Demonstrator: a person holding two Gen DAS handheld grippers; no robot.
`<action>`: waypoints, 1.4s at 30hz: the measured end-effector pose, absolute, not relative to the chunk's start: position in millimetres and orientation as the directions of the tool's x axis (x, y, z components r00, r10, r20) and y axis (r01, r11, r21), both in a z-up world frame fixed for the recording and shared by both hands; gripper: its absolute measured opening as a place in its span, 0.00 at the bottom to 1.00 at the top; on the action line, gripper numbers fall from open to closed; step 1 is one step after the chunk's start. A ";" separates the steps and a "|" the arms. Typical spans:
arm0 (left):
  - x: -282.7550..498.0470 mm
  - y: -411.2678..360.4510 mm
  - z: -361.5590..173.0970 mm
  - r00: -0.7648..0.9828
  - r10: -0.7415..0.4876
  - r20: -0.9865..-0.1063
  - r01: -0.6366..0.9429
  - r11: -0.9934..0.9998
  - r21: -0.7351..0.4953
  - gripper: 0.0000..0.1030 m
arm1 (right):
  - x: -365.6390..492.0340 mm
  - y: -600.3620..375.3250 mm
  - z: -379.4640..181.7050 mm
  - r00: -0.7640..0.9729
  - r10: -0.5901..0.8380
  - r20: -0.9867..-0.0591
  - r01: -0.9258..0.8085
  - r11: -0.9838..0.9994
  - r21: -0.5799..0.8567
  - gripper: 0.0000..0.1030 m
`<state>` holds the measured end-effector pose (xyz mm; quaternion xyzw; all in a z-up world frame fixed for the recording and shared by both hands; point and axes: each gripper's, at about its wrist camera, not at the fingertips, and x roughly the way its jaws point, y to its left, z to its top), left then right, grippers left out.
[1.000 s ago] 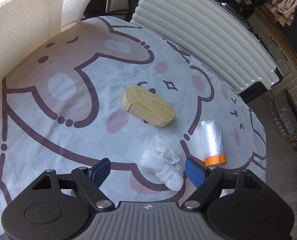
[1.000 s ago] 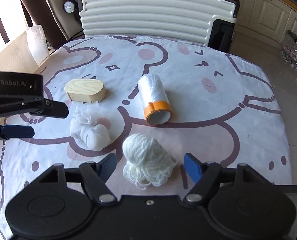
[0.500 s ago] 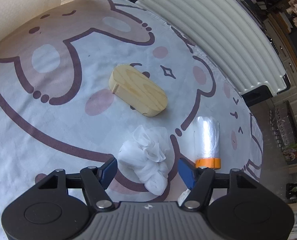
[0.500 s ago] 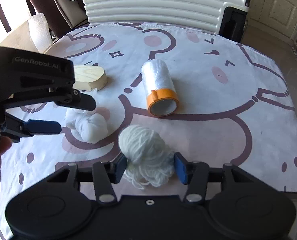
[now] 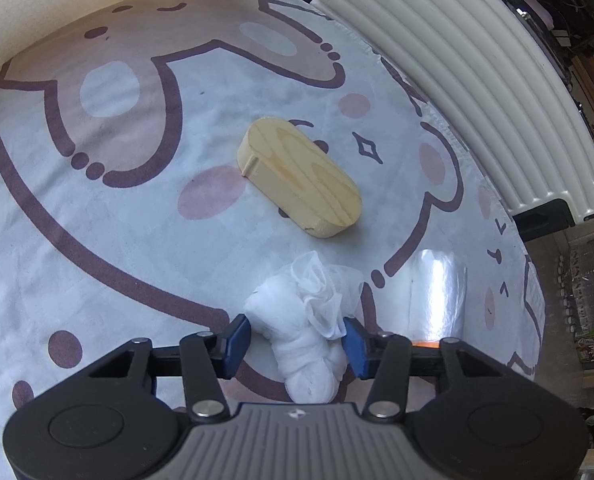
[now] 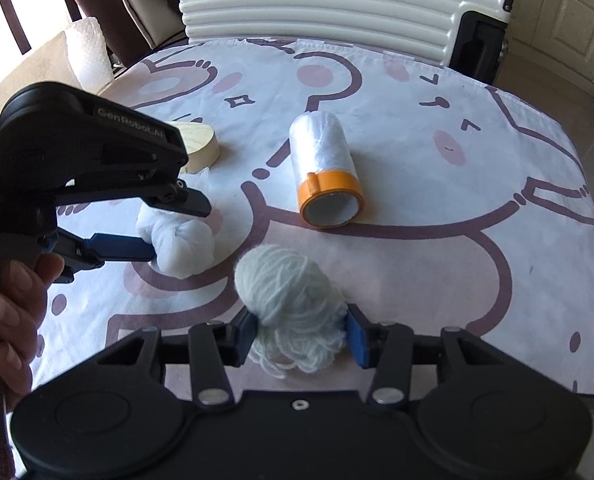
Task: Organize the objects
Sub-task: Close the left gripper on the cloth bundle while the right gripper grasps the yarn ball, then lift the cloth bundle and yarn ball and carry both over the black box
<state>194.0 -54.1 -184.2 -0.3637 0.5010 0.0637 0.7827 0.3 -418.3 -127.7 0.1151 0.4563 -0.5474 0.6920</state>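
Note:
A knotted white cloth bundle [image 5: 301, 304] [image 6: 185, 244] lies on the cartoon-print tablecloth [image 5: 117, 220]. My left gripper [image 5: 295, 332] [image 6: 173, 228] is closing on it, blue pads touching both its sides. A white yarn ball [image 6: 285, 280] sits between the pads of my right gripper [image 6: 301, 328], whose jaws are closing and pressing its flanks. An oval wooden block [image 5: 301, 176] [image 6: 201, 144] lies beyond the cloth bundle. A clear film roll with an orange end [image 6: 325, 160] [image 5: 437, 292] lies on its side beyond the yarn.
A ribbed white suitcase [image 6: 329, 0] [image 5: 477, 80] stands against the table's far edge. A paper towel roll [image 6: 89, 48] stands at the far left. A person's hand [image 6: 13, 312] holds the left gripper. The floor drops off at the right.
Both grippers have narrowed from wide open onto their objects. The left one came down and forward around the cloth bundle; the right one closed in on the yarn ball.

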 end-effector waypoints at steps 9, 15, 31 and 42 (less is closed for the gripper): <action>196.1 -54.5 -180.6 0.465 -0.258 -0.847 -0.390 0.799 -0.458 0.32 | -2.9 -423.6 -125.4 -0.013 -0.632 -0.775 0.903 0.326 -0.281 0.41; 192.3 -55.4 -172.1 0.456 -0.235 -0.859 -0.338 0.847 -0.411 0.30 | -1.9 -418.0 -118.3 -0.017 -0.636 -0.771 0.913 0.306 -0.272 0.37; 171.2 -56.7 -127.4 0.524 -0.162 -0.836 -0.172 0.942 -0.290 0.30 | -6.4 -394.7 -84.8 -0.048 -0.703 -0.710 0.945 0.197 -0.260 0.36; 147.5 -56.9 -100.2 0.570 -0.119 -0.813 -0.057 0.981 -0.183 0.30 | -5.4 -372.1 -64.4 -0.077 -0.746 -0.662 0.954 0.139 -0.267 0.37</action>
